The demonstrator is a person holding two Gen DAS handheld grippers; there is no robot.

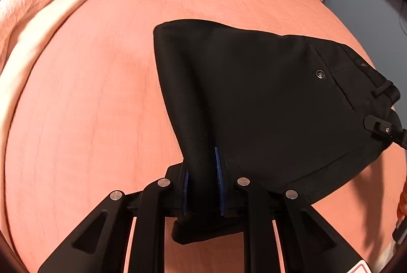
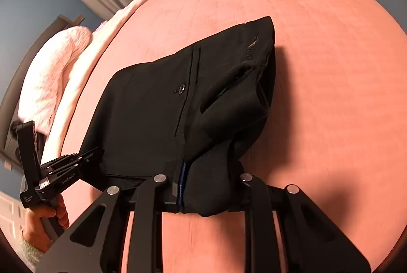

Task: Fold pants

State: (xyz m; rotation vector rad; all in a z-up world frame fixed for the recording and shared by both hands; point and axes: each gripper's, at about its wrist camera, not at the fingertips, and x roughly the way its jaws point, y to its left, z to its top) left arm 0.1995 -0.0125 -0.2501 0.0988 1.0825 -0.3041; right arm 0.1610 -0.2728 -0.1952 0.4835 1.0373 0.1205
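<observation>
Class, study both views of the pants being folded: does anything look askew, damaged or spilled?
Nothing damaged or spilled. The black pants hang bunched and uneven between the left hand-held gripper and right hand-held gripper.

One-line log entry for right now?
phase: mid-fold | left gripper: shut on black pants | right gripper: shut on pants | surface: pink bed

Left hand-held gripper (image 1: 202, 181) clamped on fabric, right hand-held gripper (image 2: 203, 186) likewise
</observation>
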